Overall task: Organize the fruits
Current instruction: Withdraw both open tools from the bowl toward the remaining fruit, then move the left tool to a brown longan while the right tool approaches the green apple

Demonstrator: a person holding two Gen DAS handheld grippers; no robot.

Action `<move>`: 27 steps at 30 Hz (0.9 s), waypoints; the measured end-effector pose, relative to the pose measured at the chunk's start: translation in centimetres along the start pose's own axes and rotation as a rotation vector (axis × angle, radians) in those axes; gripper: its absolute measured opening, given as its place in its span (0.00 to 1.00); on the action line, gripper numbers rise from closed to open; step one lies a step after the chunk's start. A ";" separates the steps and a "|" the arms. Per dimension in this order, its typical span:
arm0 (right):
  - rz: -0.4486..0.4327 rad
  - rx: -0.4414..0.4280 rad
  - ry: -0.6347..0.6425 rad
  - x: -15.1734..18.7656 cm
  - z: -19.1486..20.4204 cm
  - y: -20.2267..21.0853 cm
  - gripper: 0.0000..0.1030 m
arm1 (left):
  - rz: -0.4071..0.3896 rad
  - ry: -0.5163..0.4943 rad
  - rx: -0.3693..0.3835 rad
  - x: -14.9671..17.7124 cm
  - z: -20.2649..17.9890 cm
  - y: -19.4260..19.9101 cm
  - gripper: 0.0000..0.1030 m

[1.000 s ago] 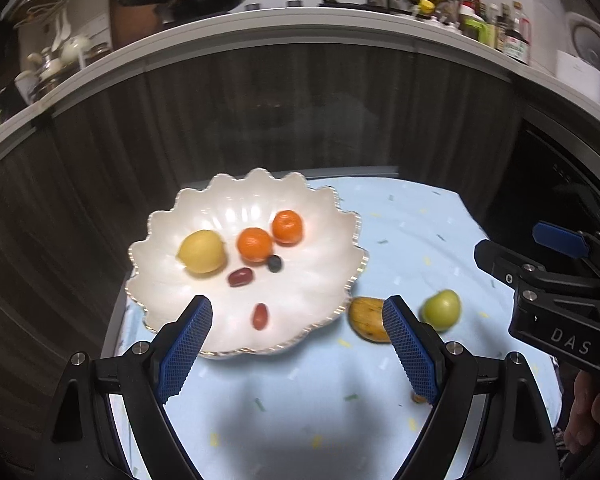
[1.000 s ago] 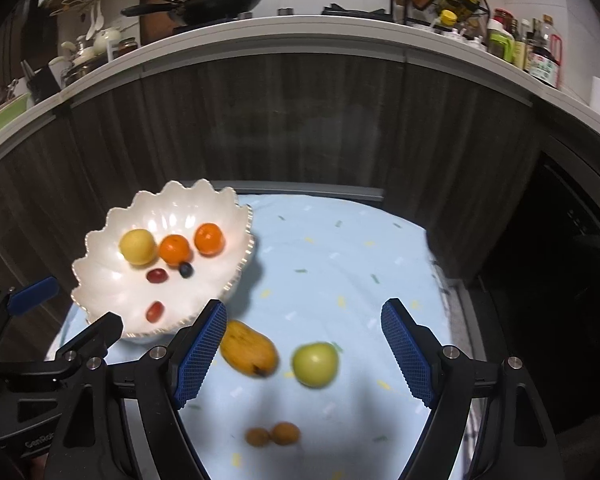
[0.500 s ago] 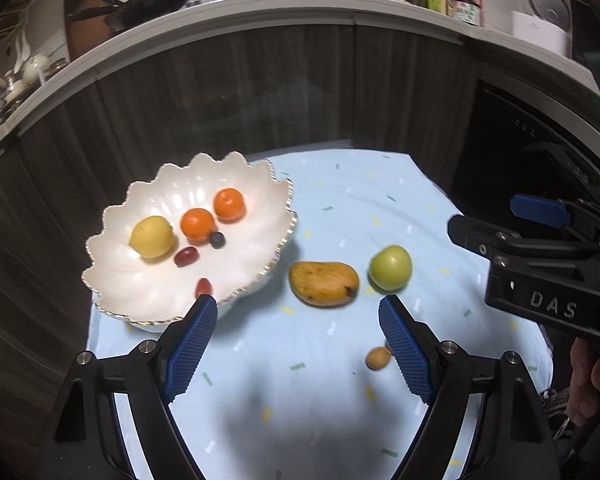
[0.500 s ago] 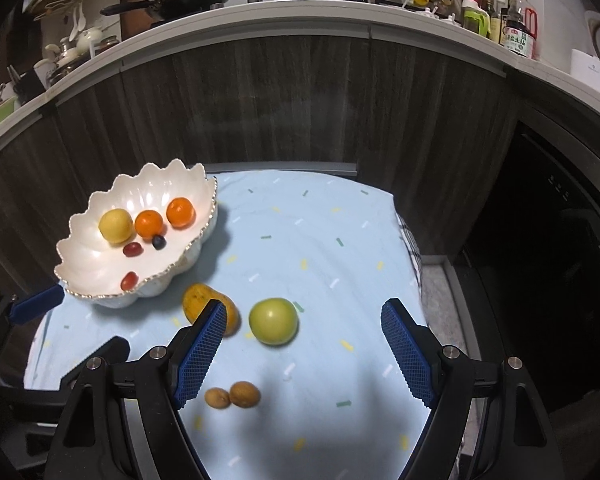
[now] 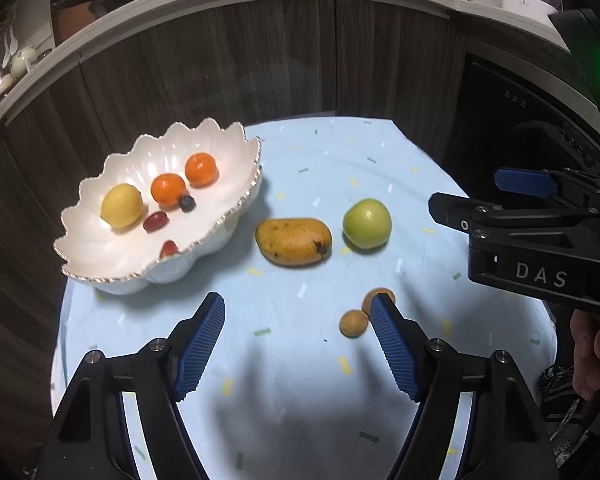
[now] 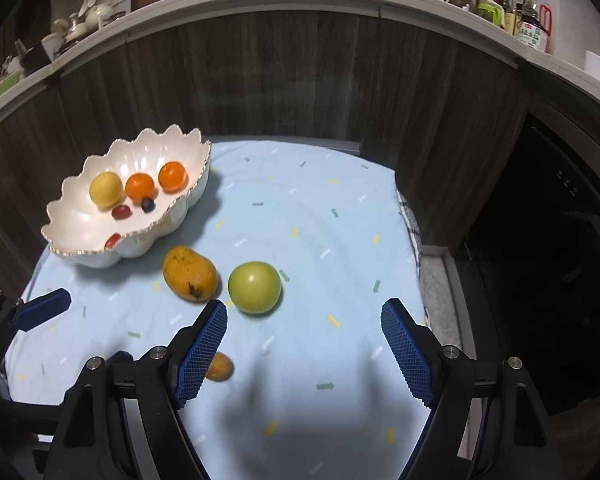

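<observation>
A white scalloped bowl (image 5: 236, 160) (image 6: 76, 254) stands at the left of the blue cloth. It holds a yellow fruit (image 5: 121, 205), two oranges (image 5: 168, 189), a blueberry and red fruits. On the cloth lie a mango (image 5: 293, 241) (image 6: 190, 273), a green apple (image 5: 367, 223) (image 6: 254, 287) and two small brown fruits (image 5: 354, 322) (image 6: 219, 366). My left gripper (image 5: 298, 312) is open and empty, below the mango. My right gripper (image 6: 304, 318) is open and empty, just below the apple; it also shows in the left wrist view (image 5: 496, 196).
The blue cloth (image 6: 320, 208) covers a small table whose edges drop off on all sides. Dark wood cabinet fronts (image 5: 260, 64) stand behind it, under a counter with a pan and bottles. A dark appliance (image 6: 560, 240) is at the right.
Both grippers have pulled back and shifted right from the bowl. The mango, apple and small brown fruits now sit nearer the middle of both views. Jaws stay open.
</observation>
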State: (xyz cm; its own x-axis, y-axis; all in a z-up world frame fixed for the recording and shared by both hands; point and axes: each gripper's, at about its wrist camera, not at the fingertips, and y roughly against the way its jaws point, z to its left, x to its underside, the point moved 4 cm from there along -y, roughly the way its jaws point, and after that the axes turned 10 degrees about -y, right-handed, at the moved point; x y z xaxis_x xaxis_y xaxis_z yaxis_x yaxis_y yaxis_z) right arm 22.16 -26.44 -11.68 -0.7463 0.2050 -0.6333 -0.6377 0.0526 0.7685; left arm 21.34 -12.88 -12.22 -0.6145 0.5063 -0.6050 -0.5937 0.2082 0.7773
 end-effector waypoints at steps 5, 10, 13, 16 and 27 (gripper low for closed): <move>0.006 -0.013 0.034 0.3 -0.2 -0.8 0.78 | 0.017 -0.004 0.023 0.8 -1.0 -0.8 0.72; 0.019 -0.034 0.058 0.6 -0.1 -1.9 0.78 | 0.037 -0.033 0.047 1.3 -2.2 -1.7 0.68; 0.025 -0.050 0.080 0.8 0.1 -2.5 0.78 | 0.054 -0.041 0.058 1.6 -2.6 -2.5 0.65; 0.035 -0.069 0.107 0.9 0.3 -3.4 0.78 | 0.067 -0.047 0.064 1.8 -2.9 -3.2 0.64; 0.058 -0.148 0.157 1.1 0.9 -5.9 0.78 | 0.100 -0.053 0.075 1.8 -3.2 -5.6 0.50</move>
State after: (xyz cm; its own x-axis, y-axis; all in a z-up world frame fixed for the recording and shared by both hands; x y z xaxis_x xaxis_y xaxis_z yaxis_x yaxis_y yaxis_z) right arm 25.30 -25.62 -16.84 -0.7956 0.0485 -0.6039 -0.6054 -0.1014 0.7894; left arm 21.90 -15.86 -18.26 -0.6396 0.5707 -0.5151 -0.4891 0.2148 0.8454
